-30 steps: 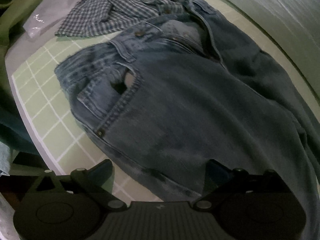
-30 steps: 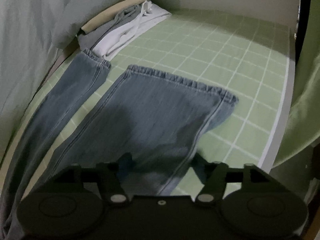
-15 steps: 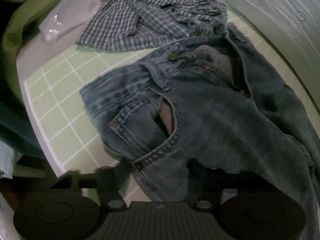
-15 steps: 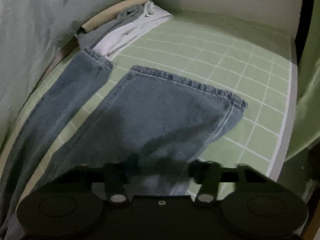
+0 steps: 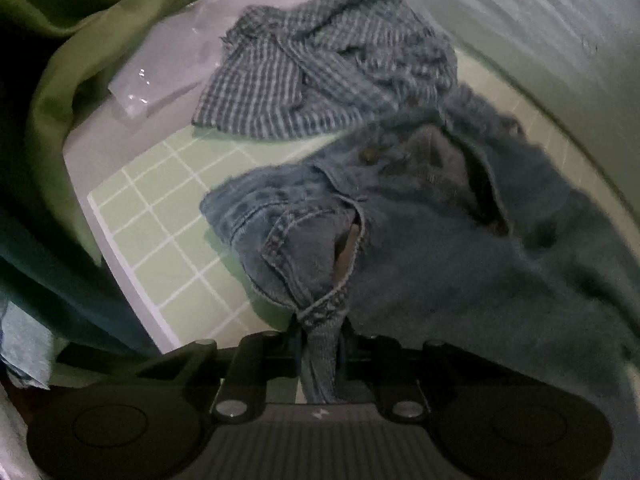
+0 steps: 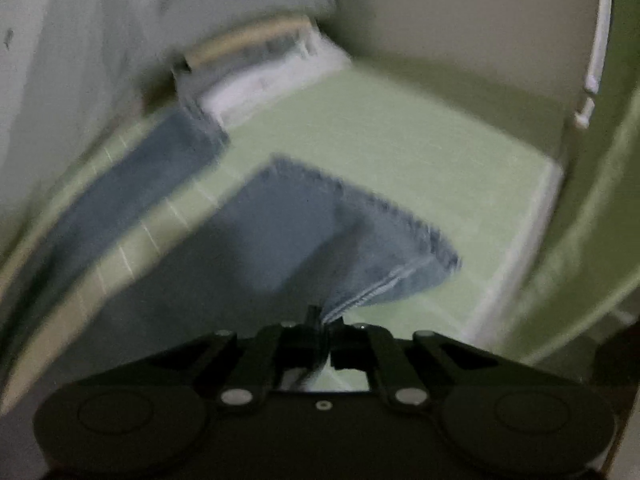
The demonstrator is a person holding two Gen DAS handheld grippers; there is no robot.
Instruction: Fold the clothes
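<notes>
Left gripper pinched shut on the jeans, a bunched fold of denim at the hip seam caught between the jaws, just below the front pocket. Waistband and pocket pulled up into a ridge directly ahead of the fingers, the rest of the seat and open fly spreading ahead and to the right. Further ahead, beyond the waistband, a crumpled checked shirt, its near edge touching or overlapping the jeans. Green gridded mat showing ahead to the left, under the denim. Green cloth hanging at far left, past the mat's edge.

Right gripper clamped on the jeans too, at the side seam of the nearer leg, close to the hem. That leg lifted into a tent ahead of the jaws, hem corner hanging to the right. Other leg flat on the mat, ahead and to the left. Stack of folded clothes far ahead, left of centre, badly blurred.
</notes>
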